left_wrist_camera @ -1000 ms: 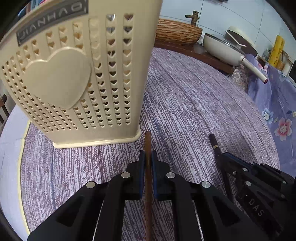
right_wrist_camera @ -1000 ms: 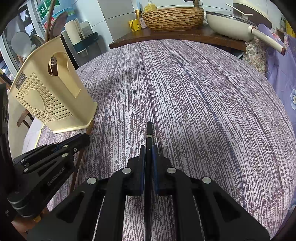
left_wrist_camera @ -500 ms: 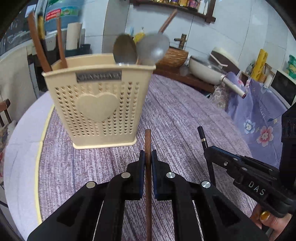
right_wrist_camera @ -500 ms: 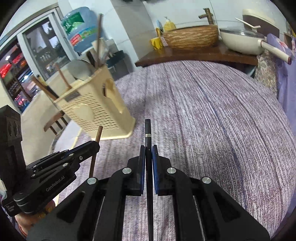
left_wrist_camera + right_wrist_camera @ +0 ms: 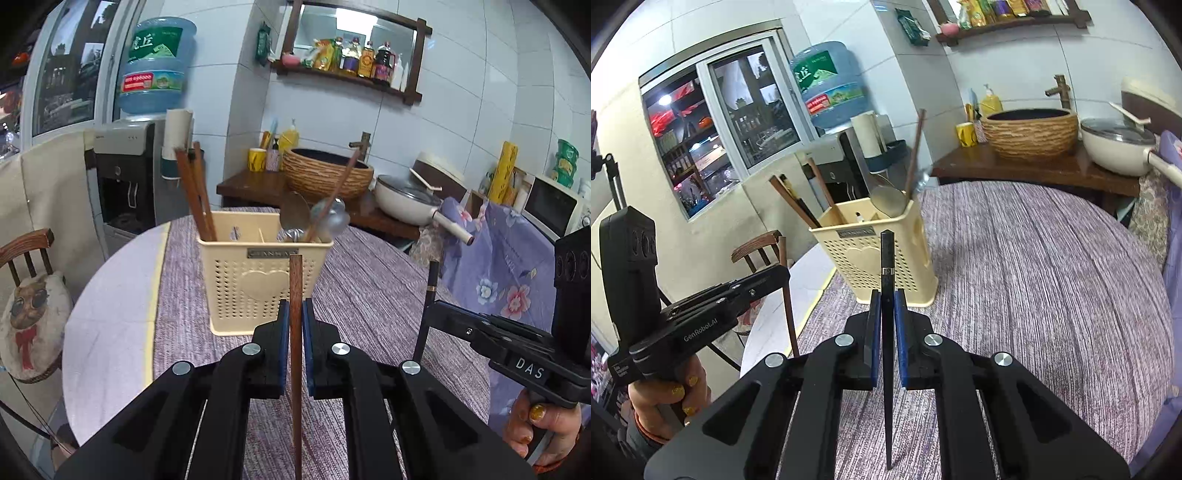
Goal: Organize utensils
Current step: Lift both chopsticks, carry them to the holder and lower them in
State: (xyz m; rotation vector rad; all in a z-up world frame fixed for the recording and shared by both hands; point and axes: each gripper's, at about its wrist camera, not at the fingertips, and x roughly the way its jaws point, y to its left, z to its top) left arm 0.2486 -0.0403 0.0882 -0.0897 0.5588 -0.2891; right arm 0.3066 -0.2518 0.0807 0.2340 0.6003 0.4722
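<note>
Two chopsticks – brown chopstick | black chopstick, silver-banded – both upright

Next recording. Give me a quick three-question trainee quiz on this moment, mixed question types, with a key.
1. True or false: the left gripper is shut on a brown chopstick.
2. What does the right gripper hold? A) a spoon B) a black chopstick C) nothing
3. Fill in: the metal spoons stand in the cream utensil ____ on the table.

Key: 1 true. 2 B. 3 holder; brown chopsticks already lean in its other end.
</note>
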